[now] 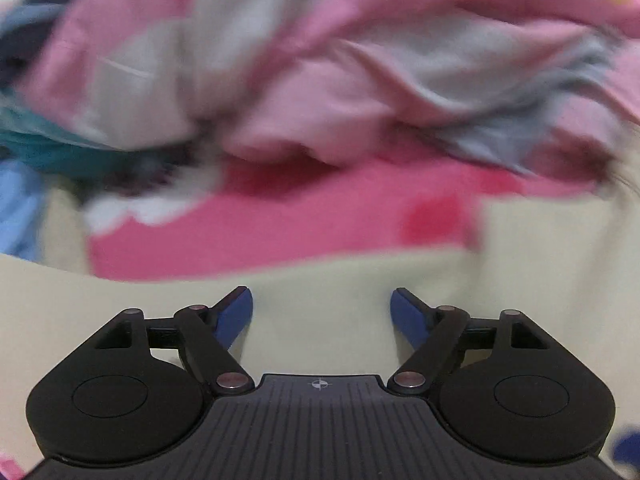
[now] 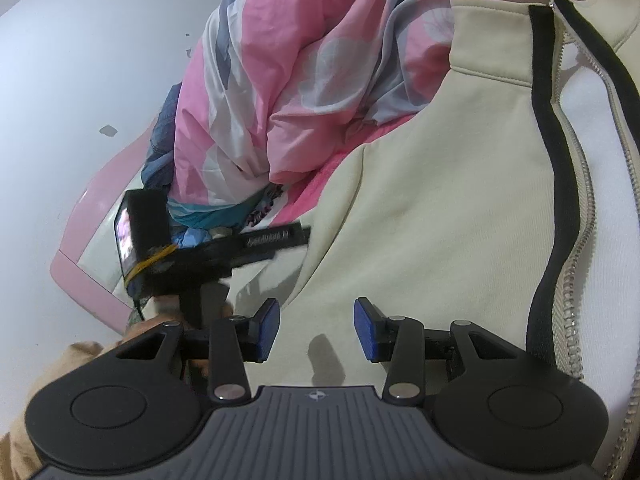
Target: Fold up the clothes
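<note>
The cream jacket [image 2: 420, 208] lies spread out under both claws, its open front to the right in the right wrist view, where a black band [image 2: 560, 184] runs beside a silver zipper [image 2: 576, 256] and a white lining shows past it. The right claw [image 2: 316, 330] hovers low over the cream cloth, its blue pads [image 2: 365, 330] standing moderately apart with nothing between them; their shadow falls on the fabric just beneath. To its left in that view the left claw's black body [image 2: 224, 250] reaches across the jacket's edge, held by a hand [image 2: 168, 308]. In the left wrist view, which is blurred, the left claw [image 1: 322, 314] stands wide, empty, above the cream jacket [image 1: 328, 312]. Beyond the jacket a rumpled pink, white and grey quilt [image 2: 280, 80] is heaped on a bright pink sheet [image 1: 280, 232]. A teal and blue cloth [image 2: 208, 216] sits at the quilt's foot.
</note>
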Demonstrator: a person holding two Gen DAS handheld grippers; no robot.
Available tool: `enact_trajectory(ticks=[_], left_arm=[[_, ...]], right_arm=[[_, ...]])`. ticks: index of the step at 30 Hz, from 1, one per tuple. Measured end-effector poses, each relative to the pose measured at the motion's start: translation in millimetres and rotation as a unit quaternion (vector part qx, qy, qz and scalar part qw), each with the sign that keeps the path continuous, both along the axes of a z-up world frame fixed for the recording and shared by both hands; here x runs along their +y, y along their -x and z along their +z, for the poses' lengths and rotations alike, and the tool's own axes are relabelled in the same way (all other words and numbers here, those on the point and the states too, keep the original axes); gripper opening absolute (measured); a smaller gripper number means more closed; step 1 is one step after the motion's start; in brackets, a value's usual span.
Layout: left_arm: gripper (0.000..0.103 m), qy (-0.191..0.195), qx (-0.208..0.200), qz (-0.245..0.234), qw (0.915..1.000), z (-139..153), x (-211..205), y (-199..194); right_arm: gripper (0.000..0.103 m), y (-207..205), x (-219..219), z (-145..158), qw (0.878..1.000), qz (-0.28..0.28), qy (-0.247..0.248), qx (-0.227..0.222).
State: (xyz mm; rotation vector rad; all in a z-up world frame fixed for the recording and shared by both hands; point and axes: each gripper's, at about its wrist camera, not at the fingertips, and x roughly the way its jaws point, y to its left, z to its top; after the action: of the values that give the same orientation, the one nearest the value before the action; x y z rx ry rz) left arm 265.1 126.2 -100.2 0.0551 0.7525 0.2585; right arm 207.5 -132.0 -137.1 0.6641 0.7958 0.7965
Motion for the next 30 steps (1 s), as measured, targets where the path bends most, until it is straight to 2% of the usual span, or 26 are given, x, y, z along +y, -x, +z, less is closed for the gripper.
enact_trajectory(ticks=[2, 5, 8, 10, 12, 14, 17, 19, 21, 22, 24, 27, 30], left_arm=[[0.073, 0.012, -0.015, 0.032, 0.9993, 13, 10, 3], [0.074, 0.066, -0.053, 0.044, 0.9955, 38, 13, 28], [0.075, 0.138, -0.072, 0.014, 0.9877, 49, 1, 47], [0.075, 0.162, -0.07, -0.003, 0.9843, 46, -11, 52], [0.075, 0.179, -0.069, -0.016, 0.9813, 39, -24, 54], [0.075, 0.173, -0.063, -0.017, 0.9827, 27, -30, 50], [0.075, 0.136, -0.056, -0.006, 0.9891, 11, -36, 48], [0.075, 0.126, -0.057, 0.001, 0.9904, 5, -33, 47], [0.075, 0.122, -0.06, 0.008, 0.9906, -1, -28, 46], [0.075, 0.12, -0.061, 0.011, 0.9908, -2, -26, 46], [0.077, 0.116, -0.064, 0.015, 0.9911, -3, -22, 45], [0.077, 0.108, -0.064, 0.02, 0.9919, -5, -21, 40], [0.078, 0.113, -0.065, 0.023, 0.9911, -4, -18, 38]], right_arm=[[0.044, 0, 0, 0, 1.0, 0.0, 0.001, 0.0], [0.044, 1, 2, 2, 1.0, 0.0, 0.008, -0.001], [0.044, 4, 4, 6, 1.0, -0.003, 0.023, -0.003], [0.043, 7, 5, 13, 0.999, -0.008, 0.042, -0.005], [0.039, 10, 7, 28, 0.996, -0.019, 0.078, -0.029], [0.039, 10, 13, 45, 0.989, -0.037, 0.129, -0.061], [0.035, -5, 27, 58, 0.974, -0.048, 0.202, -0.096], [0.034, -17, 38, 55, 0.958, -0.05, 0.254, -0.124], [0.032, -29, 44, 33, 0.939, -0.047, 0.321, -0.11], [0.025, -30, 43, 27, 0.933, -0.046, 0.34, -0.105], [0.025, -23, 35, 28, 0.929, -0.047, 0.35, -0.109], [0.025, -20, 34, 42, 0.915, -0.056, 0.386, -0.108], [0.025, -33, 43, 59, 0.916, -0.054, 0.378, -0.123]])
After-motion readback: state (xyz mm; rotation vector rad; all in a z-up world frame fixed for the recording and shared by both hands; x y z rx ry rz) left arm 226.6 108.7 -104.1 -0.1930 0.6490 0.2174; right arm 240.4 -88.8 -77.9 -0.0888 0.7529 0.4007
